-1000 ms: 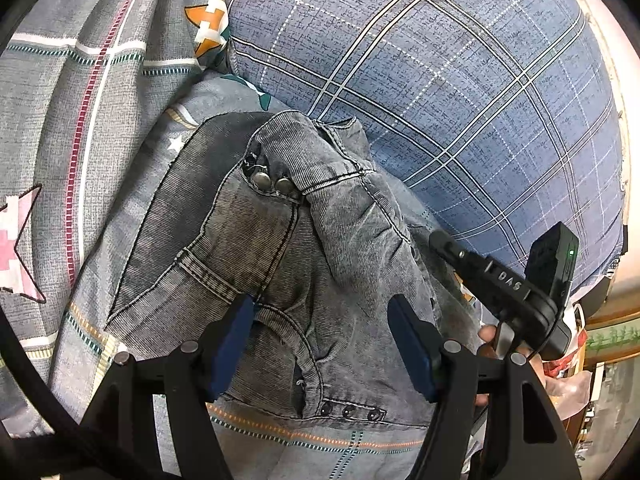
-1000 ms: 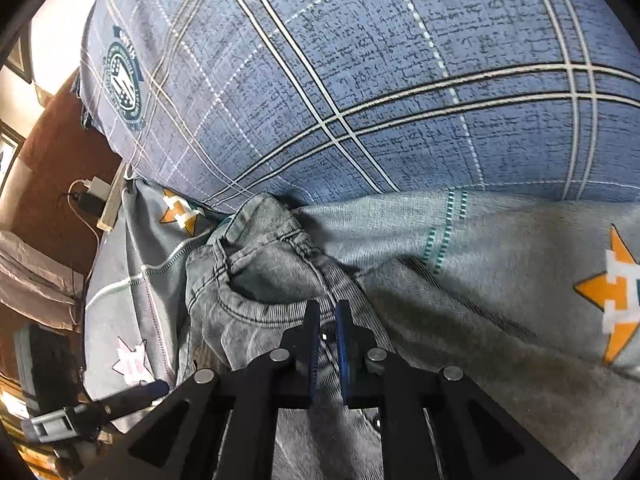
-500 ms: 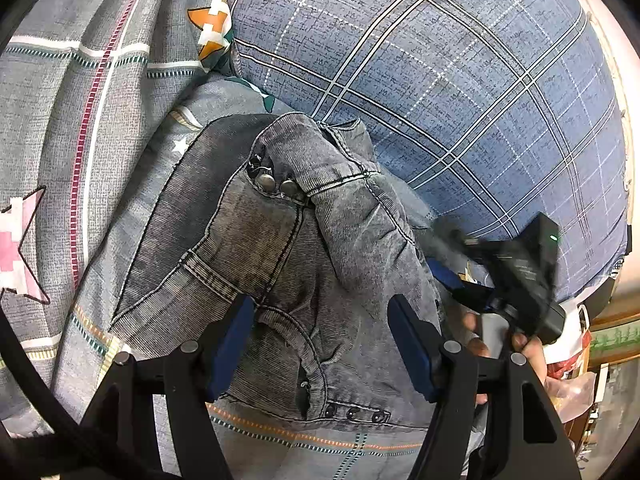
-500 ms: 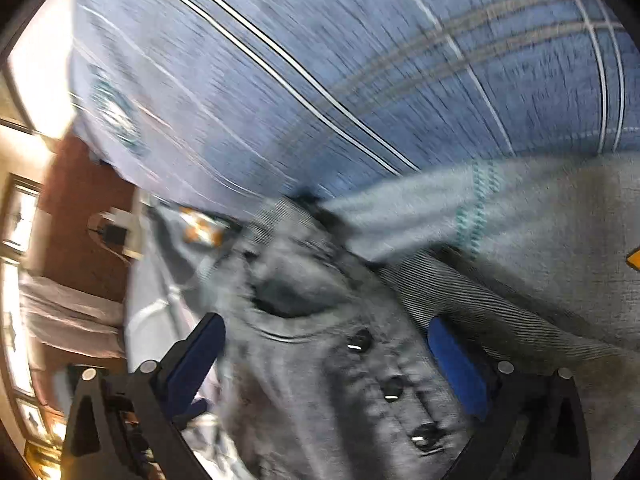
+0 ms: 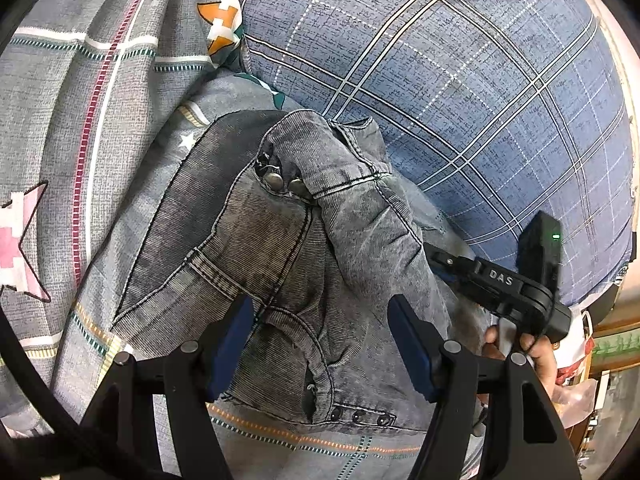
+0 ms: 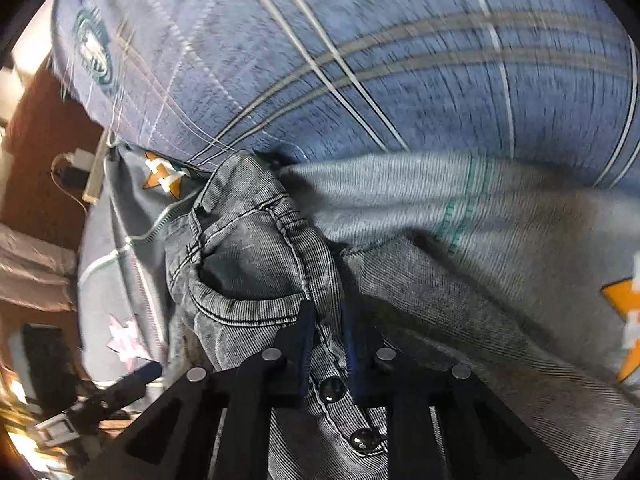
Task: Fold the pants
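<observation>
Washed grey-black denim on the pants [image 5: 280, 264], ribbed with pale stitching and dull metal buttons [image 5: 274, 179]. Under them, a grey sheet [image 5: 80, 120] crossed by white, teal-dashed and red stripes, with a pink star [image 5: 16, 248] at the left and an orange-and-white star [image 5: 222, 20] at the far side. Far and right, a blue plaid quilt [image 5: 460, 100] lined in white and tan; the right wrist view picks up a green-and-white round badge [image 6: 94, 52] on it. Both grippers are black with blue pads [image 5: 232, 332].
</observation>
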{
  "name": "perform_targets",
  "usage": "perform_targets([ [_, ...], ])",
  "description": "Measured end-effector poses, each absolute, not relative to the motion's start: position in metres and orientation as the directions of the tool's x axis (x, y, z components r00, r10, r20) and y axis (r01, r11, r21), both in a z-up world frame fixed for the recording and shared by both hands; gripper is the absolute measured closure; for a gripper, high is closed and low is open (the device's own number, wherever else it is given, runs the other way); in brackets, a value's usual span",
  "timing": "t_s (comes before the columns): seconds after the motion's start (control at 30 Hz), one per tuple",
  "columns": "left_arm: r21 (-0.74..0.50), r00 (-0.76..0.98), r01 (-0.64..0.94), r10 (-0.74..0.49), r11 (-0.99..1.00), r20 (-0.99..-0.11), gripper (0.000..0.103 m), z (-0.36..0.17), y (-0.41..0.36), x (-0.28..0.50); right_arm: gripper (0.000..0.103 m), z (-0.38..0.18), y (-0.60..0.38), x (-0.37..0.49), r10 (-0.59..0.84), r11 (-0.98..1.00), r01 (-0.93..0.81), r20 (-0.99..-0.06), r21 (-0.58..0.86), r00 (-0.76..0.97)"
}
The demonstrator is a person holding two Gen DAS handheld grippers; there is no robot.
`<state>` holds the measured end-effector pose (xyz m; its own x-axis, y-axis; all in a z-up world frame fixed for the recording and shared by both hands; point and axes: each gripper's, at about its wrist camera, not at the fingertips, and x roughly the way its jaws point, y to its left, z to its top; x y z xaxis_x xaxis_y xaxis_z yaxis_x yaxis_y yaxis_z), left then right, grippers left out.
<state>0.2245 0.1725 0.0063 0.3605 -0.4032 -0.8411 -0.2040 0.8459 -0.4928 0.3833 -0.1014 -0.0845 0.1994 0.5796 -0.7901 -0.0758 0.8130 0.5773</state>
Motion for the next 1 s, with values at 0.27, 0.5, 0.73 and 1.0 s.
perform_targets([
  [0.27,-0.507,0.394,-0.207,-0.403,0.837,-0.826,0.033,0.013,0.177,0.223,0.101,-0.043,-0.102,0.35,0.616,0.787,-0.154,-0.744,0.597,0.261],
  [0.5,-0.54,0.447,-0.198,-0.415,0.818,-0.792,0.033,0.026,0.187,0.216,0.101,0.008,-0.042,0.253,0.61,0.779,-0.415,-0.72,0.469,0.332],
  [0.73,-0.408,0.383,-0.193,-0.315,0.892,-0.868,0.031,0.018,0.176,0.208,0.098,-0.025,-0.017,0.194,0.703,0.705,-0.451,-0.627,0.548,0.336],
  [1.0,-0.342,0.342,-0.367,-0.217,0.865,-0.914,0.032,-0.013,0.206,0.201,0.098,-0.039,-0.023,0.187,0.745,0.665,-0.391,-0.595,0.636,0.301],
])
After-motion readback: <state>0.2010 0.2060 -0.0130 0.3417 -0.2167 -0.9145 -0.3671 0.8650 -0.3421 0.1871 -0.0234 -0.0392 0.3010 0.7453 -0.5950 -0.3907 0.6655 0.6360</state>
